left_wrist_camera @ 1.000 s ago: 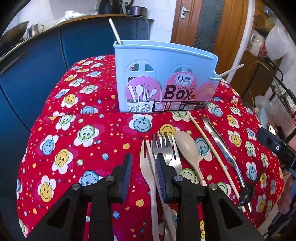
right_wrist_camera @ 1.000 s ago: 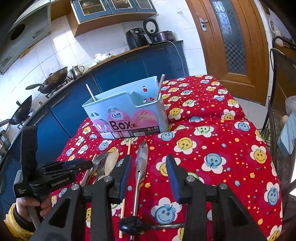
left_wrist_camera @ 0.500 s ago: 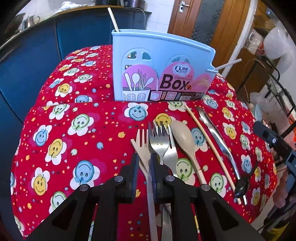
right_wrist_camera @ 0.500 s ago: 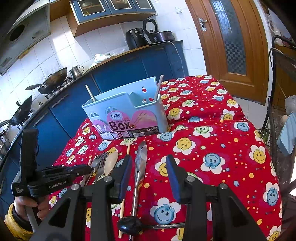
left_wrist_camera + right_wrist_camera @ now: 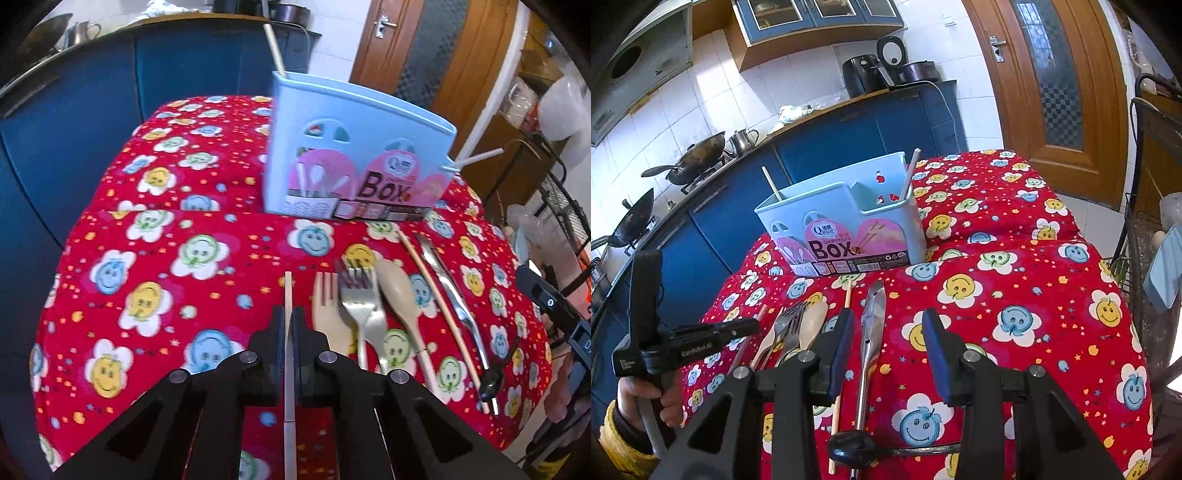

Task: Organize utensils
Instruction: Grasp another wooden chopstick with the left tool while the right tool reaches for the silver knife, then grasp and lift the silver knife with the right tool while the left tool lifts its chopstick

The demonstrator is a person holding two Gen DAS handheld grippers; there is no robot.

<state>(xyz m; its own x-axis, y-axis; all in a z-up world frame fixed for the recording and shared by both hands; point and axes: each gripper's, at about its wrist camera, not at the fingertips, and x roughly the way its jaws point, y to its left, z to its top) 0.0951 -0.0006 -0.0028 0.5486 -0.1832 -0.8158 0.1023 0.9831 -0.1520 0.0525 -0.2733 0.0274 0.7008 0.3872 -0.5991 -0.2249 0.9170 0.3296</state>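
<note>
My left gripper [image 5: 289,318] points steeply down over the red flowered cloth [image 5: 155,258], its jaws closing tight on a pale chopstick [image 5: 288,291] that runs straight between the pads. To its right lie a beige fork [image 5: 325,306], metal forks [image 5: 358,295], a beige spoon [image 5: 397,291], a wooden chopstick [image 5: 432,295] and a metal knife [image 5: 450,291]. The light blue utensil box [image 5: 354,162] stands behind them with two chopsticks in it. My right gripper [image 5: 888,321] hangs open above the metal knife [image 5: 871,332], gripping nothing. In the right wrist view the left gripper [image 5: 738,328] sits at the left.
A black spoon [image 5: 849,448] lies near the cloth's front edge. Blue kitchen cabinets [image 5: 849,129] with woks and appliances stand behind the table. At the right are a wooden door [image 5: 1052,81] and a wire rack [image 5: 1145,221]. A hand in a yellow sleeve [image 5: 617,439] holds the left gripper.
The left jaws closed on the pale chopstick and shifted left with it, away from the forks. The right gripper stayed where it was, still open.
</note>
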